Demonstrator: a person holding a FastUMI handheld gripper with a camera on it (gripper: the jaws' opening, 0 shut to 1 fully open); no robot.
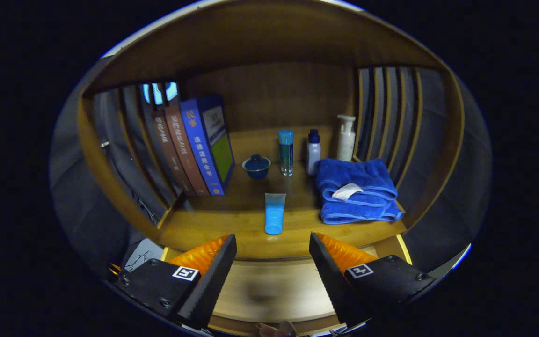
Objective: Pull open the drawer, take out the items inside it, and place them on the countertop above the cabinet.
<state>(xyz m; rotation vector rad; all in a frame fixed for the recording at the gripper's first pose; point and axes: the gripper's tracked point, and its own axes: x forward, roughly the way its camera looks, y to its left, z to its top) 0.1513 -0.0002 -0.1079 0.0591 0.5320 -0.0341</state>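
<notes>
Hovering over the open wooden drawer [269, 290], the gripper [273, 252] has its 2 fingers spread wide apart with nothing between them. Just beyond the fingertips runs the front edge of the wooden countertop [232, 229]. A light blue squeeze tube [274, 213] lies near that front edge, cap toward the fingers, with bare wood on both sides of it. A folded blue towel [358, 191] sits at the right edge, near the front. Along the left edge 3 upright books [194, 145] lean together. Farther back stand a small dark blue lidded bowl [256, 166], a tall blue-capped clear bottle [286, 152], a small white bottle with a blue cap [313, 152] and a white pump bottle [346, 137] toward the back right corner.
</notes>
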